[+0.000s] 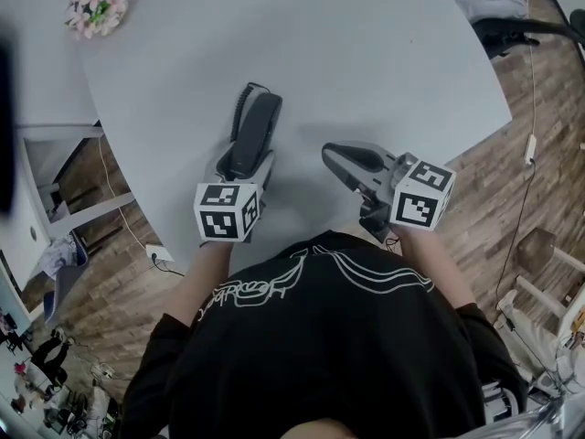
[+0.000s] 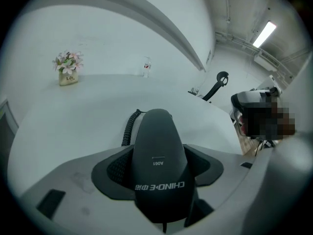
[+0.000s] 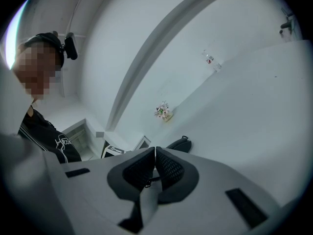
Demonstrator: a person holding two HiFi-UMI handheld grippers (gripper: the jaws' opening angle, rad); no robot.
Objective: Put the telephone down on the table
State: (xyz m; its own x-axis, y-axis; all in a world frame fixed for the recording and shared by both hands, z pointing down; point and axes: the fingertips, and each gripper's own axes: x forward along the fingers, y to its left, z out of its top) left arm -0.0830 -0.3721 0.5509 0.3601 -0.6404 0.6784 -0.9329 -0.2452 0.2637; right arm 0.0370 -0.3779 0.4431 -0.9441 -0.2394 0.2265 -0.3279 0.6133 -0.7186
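A black telephone handset [image 1: 253, 133] lies lengthwise between the jaws of my left gripper [image 1: 245, 165], low over the near part of the grey table [image 1: 384, 53]. In the left gripper view the handset [image 2: 157, 155] fills the gap between both dark pads, and its coiled cord [image 2: 129, 129] trails off its far end. Whether the handset touches the tabletop I cannot tell. My right gripper [image 1: 333, 155] hovers to the right of it over the table's near edge. Its pads [image 3: 166, 169] are pressed together with nothing between them.
A small pot of pink flowers [image 1: 97, 5] stands at the table's far left. A clear bottle [image 2: 146, 67] stands further back. Beyond the right edge are a dark chair [image 1: 512, 30] and wooden floor [image 1: 539, 199]. A cabinet [image 1: 55, 181] sits left of the table.
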